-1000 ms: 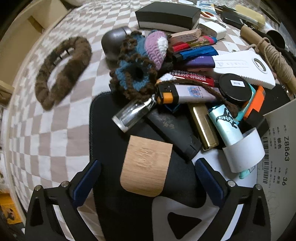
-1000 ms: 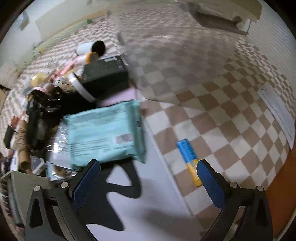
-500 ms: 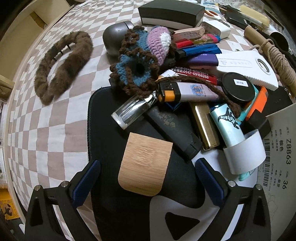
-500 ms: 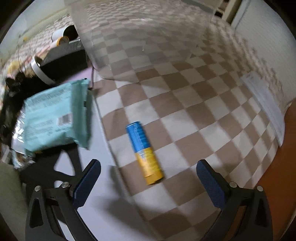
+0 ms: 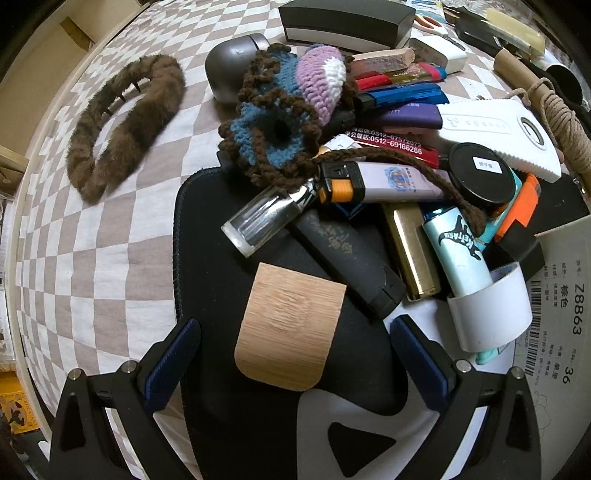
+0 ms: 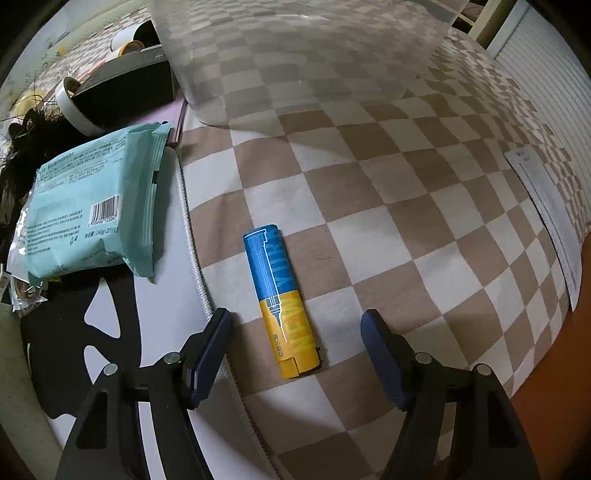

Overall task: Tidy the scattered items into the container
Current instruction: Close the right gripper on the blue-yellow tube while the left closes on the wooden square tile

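Observation:
In the right wrist view a blue and yellow lighter lies on the checkered cloth, its yellow end between my open right gripper's fingers. A clear plastic container stands beyond it. In the left wrist view my open, empty left gripper hovers over a bamboo tile on a black mat. Behind the tile lies a heap of lighters, a crocheted piece, a glass vial and a black round tin.
A brown furry hair clip lies apart at the left. A black box, rope and a white comb sit at the back. A teal wipes packet and a tape roll lie left of the lighter.
My right gripper swung right and down from the teal packet to the lighter, which now lies between its fingers. The left gripper barely moved.

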`<state>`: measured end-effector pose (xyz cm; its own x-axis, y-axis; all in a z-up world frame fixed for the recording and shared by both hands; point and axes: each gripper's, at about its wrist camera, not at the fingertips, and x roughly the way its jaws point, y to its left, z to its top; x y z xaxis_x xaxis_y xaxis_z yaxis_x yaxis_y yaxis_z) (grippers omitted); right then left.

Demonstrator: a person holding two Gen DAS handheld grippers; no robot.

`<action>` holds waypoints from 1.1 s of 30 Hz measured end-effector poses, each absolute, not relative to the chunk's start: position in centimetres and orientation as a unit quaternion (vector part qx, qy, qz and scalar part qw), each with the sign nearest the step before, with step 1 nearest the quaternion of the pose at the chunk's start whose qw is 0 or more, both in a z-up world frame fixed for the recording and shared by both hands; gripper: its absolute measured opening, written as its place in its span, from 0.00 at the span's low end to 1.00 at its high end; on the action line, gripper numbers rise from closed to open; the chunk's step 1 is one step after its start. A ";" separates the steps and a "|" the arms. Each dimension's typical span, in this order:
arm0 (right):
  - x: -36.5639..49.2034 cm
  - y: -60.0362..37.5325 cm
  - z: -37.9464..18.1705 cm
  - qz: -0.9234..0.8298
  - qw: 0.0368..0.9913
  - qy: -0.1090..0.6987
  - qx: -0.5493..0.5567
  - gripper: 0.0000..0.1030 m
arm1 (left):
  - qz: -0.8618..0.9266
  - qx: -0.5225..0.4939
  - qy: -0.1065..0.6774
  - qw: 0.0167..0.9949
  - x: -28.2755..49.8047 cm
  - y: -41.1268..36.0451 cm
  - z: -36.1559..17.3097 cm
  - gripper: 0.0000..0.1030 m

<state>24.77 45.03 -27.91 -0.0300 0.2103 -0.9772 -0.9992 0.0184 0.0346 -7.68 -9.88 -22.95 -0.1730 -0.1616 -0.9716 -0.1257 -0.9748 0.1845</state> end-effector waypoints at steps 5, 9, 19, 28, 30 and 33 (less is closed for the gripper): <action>23.8 44.2 -26.8 0.572 0.537 0.437 -0.439 0.33 | -0.757 0.644 -0.112 0.012 -7.6 -9.7 -22.9 1.00; 23.1 43.5 -26.4 0.575 0.533 0.420 -0.457 0.31 | -0.755 0.646 -0.113 0.013 -7.5 -9.6 -22.9 1.00; 23.6 41.2 -25.2 0.589 0.516 0.417 -0.461 0.23 | -0.743 0.660 -0.108 0.010 -7.8 -9.3 -22.8 1.00; 25.5 39.9 -23.1 0.594 0.521 0.450 -0.417 0.22 | -0.744 0.659 -0.111 0.003 -7.5 -8.8 -22.4 0.97; 25.8 39.6 -22.6 0.593 0.522 0.454 -0.413 0.22 | -0.745 0.657 -0.115 -0.004 -7.3 -8.4 -22.2 0.91; 26.3 39.2 -21.9 0.590 0.524 0.463 -0.404 0.22 | -0.746 0.655 -0.118 -0.014 -7.0 -7.9 -21.8 0.79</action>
